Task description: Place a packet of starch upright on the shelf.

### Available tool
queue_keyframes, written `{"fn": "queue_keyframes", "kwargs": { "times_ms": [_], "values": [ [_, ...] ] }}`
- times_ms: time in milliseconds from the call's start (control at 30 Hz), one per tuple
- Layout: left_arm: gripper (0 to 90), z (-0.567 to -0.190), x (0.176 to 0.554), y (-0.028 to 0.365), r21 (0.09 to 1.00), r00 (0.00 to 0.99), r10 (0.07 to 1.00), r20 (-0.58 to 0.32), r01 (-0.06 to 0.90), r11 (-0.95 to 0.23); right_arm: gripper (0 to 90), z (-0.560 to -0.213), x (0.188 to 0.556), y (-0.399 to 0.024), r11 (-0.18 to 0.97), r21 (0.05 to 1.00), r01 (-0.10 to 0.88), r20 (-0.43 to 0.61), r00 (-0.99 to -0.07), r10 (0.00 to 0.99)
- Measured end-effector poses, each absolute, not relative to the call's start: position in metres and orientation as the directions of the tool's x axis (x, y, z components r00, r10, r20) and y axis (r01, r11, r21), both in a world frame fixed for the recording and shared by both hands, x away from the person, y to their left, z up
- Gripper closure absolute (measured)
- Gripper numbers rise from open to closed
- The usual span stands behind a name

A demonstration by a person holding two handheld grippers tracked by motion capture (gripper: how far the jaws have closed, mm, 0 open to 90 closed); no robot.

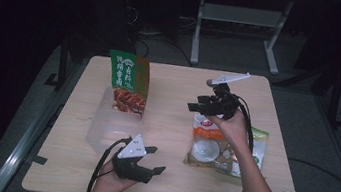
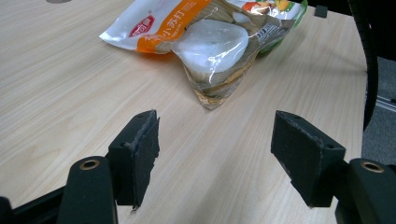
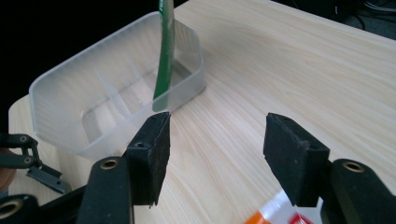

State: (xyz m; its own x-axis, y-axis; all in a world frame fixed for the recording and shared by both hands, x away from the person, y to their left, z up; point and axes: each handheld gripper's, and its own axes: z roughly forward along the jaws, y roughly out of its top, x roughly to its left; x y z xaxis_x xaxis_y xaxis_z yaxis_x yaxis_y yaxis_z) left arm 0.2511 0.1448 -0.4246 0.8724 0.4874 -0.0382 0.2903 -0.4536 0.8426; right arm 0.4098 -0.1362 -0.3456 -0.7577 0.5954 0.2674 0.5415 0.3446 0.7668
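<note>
Green snack bag [image 1: 129,82] stands upright in the clear plastic bin [image 1: 108,130], left of centre in the high view (leaning on the far wall). Right gripper [image 1: 203,104], jaws apart and empty, hovers over the remaining snack bags [image 1: 219,151], centre right. Left gripper [image 1: 155,160], also open and empty, waits at lower centre.

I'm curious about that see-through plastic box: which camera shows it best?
The right gripper view: the clear box sits close, its inner dividers visible, the green snack bag standing in it edge-on. The high view shows the box smaller and dimmer, the bag upright at its far end.
</note>
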Motion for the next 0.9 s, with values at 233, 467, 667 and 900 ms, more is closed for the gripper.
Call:
{"fn": "queue_keyframes", "kwargs": {
  "times_ms": [233,467,667,900],
  "values": [
    [31.3,-0.425,0.252,0.140,0.842,0.875,0.481,-0.053,0.298,-0.449,38.0,-0.348,0.404,-0.152,0.333,0.762,0.556,0.275,-0.743,0.610],
    [30.6,-0.425,0.253,0.129,0.831,0.883,0.466,-0.046,0.293,-0.472,36.1,-0.352,0.391,-0.182,0.323,0.749,0.579,0.281,-0.718,0.636],
    [30.0,-0.425,0.257,0.116,0.825,0.888,0.457,-0.045,0.291,-0.485,35.5,-0.354,0.383,-0.201,0.317,0.736,0.599,0.287,-0.700,0.654],
    [30.1,-0.428,0.267,0.098,0.826,0.889,0.455,-0.047,0.291,-0.482,34.9,-0.366,0.377,-0.221,0.313,0.712,0.628,0.295,-0.673,0.678]
  ]
}}
